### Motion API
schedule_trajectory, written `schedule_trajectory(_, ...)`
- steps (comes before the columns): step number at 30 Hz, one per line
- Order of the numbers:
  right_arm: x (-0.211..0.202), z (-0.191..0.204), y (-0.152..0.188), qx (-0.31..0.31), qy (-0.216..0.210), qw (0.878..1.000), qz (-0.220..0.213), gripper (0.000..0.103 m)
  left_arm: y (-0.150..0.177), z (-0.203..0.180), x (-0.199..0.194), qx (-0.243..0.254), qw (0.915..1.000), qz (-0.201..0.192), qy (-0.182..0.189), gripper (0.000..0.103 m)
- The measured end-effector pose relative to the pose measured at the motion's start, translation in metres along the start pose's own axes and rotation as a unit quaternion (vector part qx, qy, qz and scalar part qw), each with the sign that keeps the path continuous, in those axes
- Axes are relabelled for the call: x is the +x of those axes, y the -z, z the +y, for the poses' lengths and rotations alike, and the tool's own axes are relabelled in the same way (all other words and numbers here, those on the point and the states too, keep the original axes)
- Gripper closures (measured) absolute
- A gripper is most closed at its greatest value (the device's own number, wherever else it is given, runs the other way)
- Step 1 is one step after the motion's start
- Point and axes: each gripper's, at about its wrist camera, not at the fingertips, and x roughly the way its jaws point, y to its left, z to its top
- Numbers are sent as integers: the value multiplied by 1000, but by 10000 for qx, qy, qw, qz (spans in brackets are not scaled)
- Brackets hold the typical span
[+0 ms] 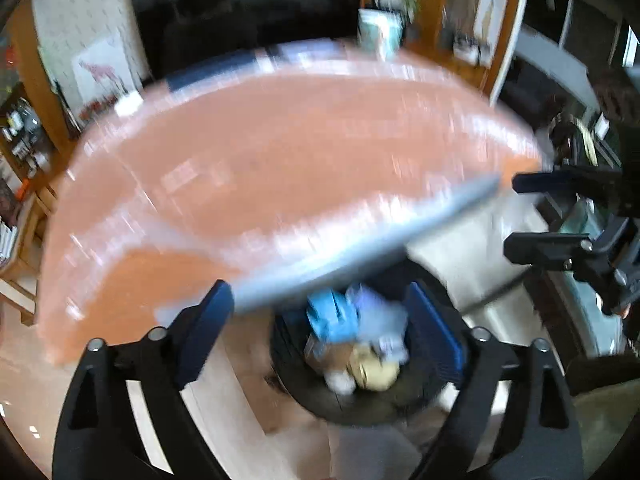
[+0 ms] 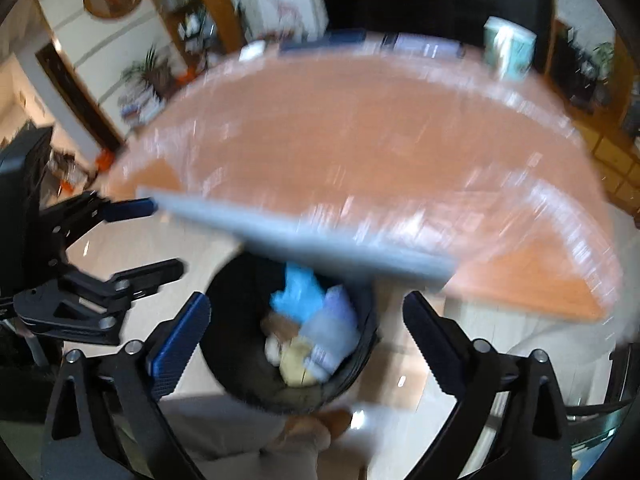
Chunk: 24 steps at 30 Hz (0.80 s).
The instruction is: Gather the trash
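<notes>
Black round trash bin (image 1: 360, 400) (image 2: 292, 384) on the pale floor, just below the near edge of the table, holding mixed trash: a blue crumpled piece (image 1: 332, 316) (image 2: 298, 292) toward the table side, a pale lavender wrapper (image 1: 380, 312) (image 2: 332, 320) beside it, a tan crumpled lump (image 1: 374, 368) (image 2: 296, 364) on the side away from the table, a small white scrap (image 1: 340, 382) (image 2: 274, 346) against the tan lump. Everything blurred by motion; finer detail of the trash impossible to tell.

Directly over the bin, left gripper (image 1: 320, 324) with blue-padded jaws spread wide, bin opening framed between them, nothing pinched. Likewise over the bin, right gripper (image 2: 306, 336), jaws also spread wide apart and empty. In the left wrist view, right gripper (image 1: 516, 212) off to the right of the bin, beside the table's corner; in the right wrist view, left gripper (image 2: 160, 236) off to the left of the bin, fingers parted.

Above the bin in both views, orange-brown table (image 1: 280, 152) (image 2: 360, 140) under a glossy clear cover, grey edge strip (image 1: 360, 252) (image 2: 304, 236) nearest the bin. At the far side of the table from the bin, a white and teal carton (image 1: 380, 32) (image 2: 510, 52) upright, plus flat dark and pale items too smeared to identify. Beyond the table, wooden shelving and a potted plant (image 2: 150, 72).
</notes>
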Motion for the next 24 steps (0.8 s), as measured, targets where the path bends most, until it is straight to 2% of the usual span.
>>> schedule_trajectory(4,-7,-25,-42,202,448,9977,-473,4,-41,44,-9,-535,9966,-544,-304,8)
schedule_trajectory(5,-4,-33,-53,235,690,9958,-560,4,-49,53,-7,-644,9955,-572,-397,8)
schedule_trajectory(7,6,-53,-72,318,909,9932,-661,4,-69,81,4,-931,9914,-665,-627,8)
schedule_trajectory(14,65,-118,-125,887,1357,9859,-413,4,-117,146,62,-1246,9819,-525,-1325,8)
schedule_trajectory(19,99,-154,-146,1200,1606,9792,-324,4,-135,184,102,-1549,9774,-283,-1408,8)
schedule_trajectory(24,118,-176,-164,1289,1764,9754,-292,4,-145,206,128,-1659,9755,-154,-1435,8)
